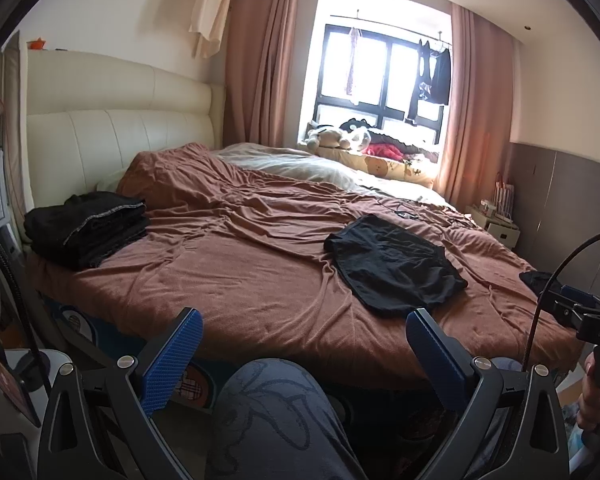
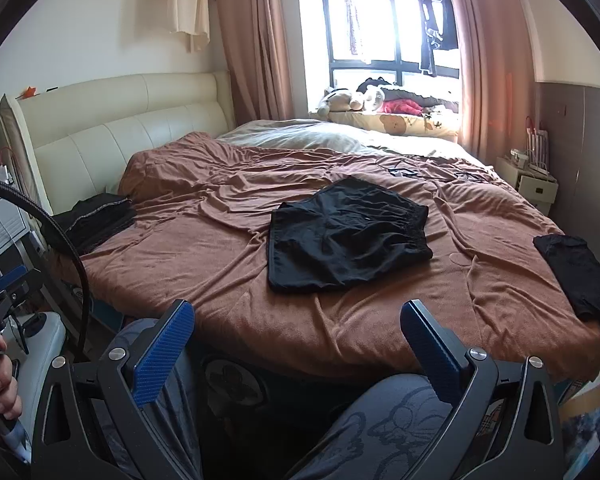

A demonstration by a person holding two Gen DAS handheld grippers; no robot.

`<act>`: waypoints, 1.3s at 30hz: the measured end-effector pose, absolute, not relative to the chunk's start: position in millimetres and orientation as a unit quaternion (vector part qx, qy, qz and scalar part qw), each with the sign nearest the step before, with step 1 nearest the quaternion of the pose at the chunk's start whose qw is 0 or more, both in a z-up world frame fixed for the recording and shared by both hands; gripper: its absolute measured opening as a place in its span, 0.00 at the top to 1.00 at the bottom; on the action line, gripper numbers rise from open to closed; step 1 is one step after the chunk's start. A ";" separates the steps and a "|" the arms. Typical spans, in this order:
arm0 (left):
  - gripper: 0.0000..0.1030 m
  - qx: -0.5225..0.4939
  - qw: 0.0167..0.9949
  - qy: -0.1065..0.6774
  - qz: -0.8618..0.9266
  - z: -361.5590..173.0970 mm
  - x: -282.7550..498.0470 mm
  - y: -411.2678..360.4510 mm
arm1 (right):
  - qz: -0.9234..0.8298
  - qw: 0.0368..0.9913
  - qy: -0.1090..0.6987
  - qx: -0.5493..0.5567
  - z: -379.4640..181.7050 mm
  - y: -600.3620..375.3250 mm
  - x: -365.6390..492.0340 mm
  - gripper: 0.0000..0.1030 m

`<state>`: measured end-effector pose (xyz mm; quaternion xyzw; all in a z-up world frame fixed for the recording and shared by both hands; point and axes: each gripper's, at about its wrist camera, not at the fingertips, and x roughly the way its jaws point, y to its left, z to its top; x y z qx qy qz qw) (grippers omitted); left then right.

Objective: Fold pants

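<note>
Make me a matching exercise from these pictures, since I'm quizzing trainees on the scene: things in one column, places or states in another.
Things:
1. black shorts
2. folded dark stack
3. plush toys
4. left gripper

Places or states:
A. on the window ledge
B. open, holding nothing
C. spread flat mid-bed
D. near the headboard

Pairs: 1-C, 2-D, 3-A, 4-B

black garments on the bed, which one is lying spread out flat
The black shorts mid-bed lie spread open; the stack by the headboard and the piece at the right edge are folded.
</note>
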<state>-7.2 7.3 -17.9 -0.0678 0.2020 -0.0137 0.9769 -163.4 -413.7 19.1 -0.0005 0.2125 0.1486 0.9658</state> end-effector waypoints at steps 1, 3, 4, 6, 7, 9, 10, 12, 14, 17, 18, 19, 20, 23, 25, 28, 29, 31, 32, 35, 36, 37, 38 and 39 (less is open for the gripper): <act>0.01 -0.069 0.977 0.202 -0.015 -18.1 -7.3 7.0 | 0.148 0.966 0.213 0.001 19.9 -414.0 -162.9 0.00; 0.01 -0.072 0.976 0.203 -0.015 -17.5 -6.7 7.9 | 0.146 0.966 0.215 0.004 21.2 -415.1 -160.8 0.00; 0.01 -0.073 0.976 0.204 -0.015 -17.1 -6.1 7.8 | 0.145 0.965 0.217 0.003 21.5 -414.9 -159.7 0.00; 0.01 -0.072 0.976 0.206 -0.018 -16.5 -4.2 8.3 | 0.138 0.966 0.221 0.001 22.3 -415.1 -157.4 0.00; 0.01 -0.071 0.976 0.207 -0.018 -16.5 -3.1 7.9 | 0.137 0.965 0.222 0.002 21.9 -415.6 -156.3 0.00; 0.01 -0.069 0.976 0.206 -0.019 -15.3 0.3 8.2 | 0.133 0.966 0.223 0.006 19.9 -416.1 -152.9 0.00; 0.00 -0.069 0.976 0.207 -0.018 -14.5 3.3 7.8 | 0.134 0.965 0.225 0.006 19.2 -415.8 -150.4 0.00; 0.01 -0.070 0.974 0.214 -0.020 -12.2 12.0 8.4 | 0.124 0.964 0.233 0.003 19.4 -414.7 -143.0 0.00; 0.01 -0.071 0.973 0.217 -0.023 -10.8 19.5 8.7 | 0.122 0.964 0.236 0.010 21.4 -415.9 -138.0 0.00; 0.01 -0.076 0.972 0.222 -0.027 -11.8 29.8 9.3 | 0.115 0.964 0.241 0.012 21.8 -417.8 -129.6 0.00; 0.01 -0.076 0.971 0.225 -0.030 -12.9 33.5 8.8 | 0.113 0.963 0.243 0.013 21.5 -418.1 -126.9 0.00; 0.01 -0.076 0.970 0.228 -0.031 -14.2 36.9 8.1 | 0.113 0.963 0.244 0.017 20.8 -419.0 -124.8 0.00; 0.01 -0.076 0.969 0.231 -0.032 -15.5 41.2 7.5 | 0.112 0.962 0.247 0.019 20.2 -419.5 -122.3 0.00; 0.01 -0.083 0.967 0.240 -0.040 -19.9 55.3 5.4 | 0.107 0.961 0.256 0.018 18.2 -418.5 -112.2 0.00; 0.01 -0.086 0.965 0.245 -0.043 -23.7 65.0 2.7 | 0.105 0.959 0.262 0.020 16.8 -419.3 -105.3 0.00; 0.01 -0.093 0.961 0.255 -0.049 -29.9 80.8 -1.7 | 0.101 0.957 0.269 0.024 15.1 -422.1 -93.4 0.00; 0.01 -0.097 0.960 0.258 -0.052 -31.8 85.2 -2.3 | 0.100 0.957 0.271 0.026 14.7 -423.8 -89.0 0.00; 0.03 -0.104 0.956 0.267 -0.061 -35.7 95.7 -5.0 | 0.099 0.956 0.275 0.033 13.5 -427.7 -80.6 0.00; 0.05 -0.106 0.954 0.272 -0.065 -37.7 101.0 -6.7 | 0.100 0.955 0.277 0.036 13.0 -429.4 -77.3 0.00; 0.10 -0.112 0.948 0.286 -0.079 -44.3 117.0 -13.7 | 0.101 0.954 0.279 0.044 9.9 -437.4 -63.4 0.00; 0.13 -0.115 0.946 0.292 -0.084 -46.8 123.6 -16.0 | 0.101 0.954 0.280 0.047 8.3 -439.2 -59.0 0.00; 0.14 -0.118 0.943 0.299 -0.088 -49.4 130.0 -18.6 | 0.102 0.953 0.282 0.051 6.9 -441.4 -55.1 0.00; 0.16 -0.121 0.940 0.305 -0.092 -51.9 135.8 -21.4 | 0.104 0.952 0.284 0.054 5.1 -444.4 -50.3 0.00; 0.20 -0.125 0.937 0.311 -0.097 -54.6 141.6 -24.3 | 0.107 0.951 0.286 0.058 3.2 -445.8 -45.2 0.00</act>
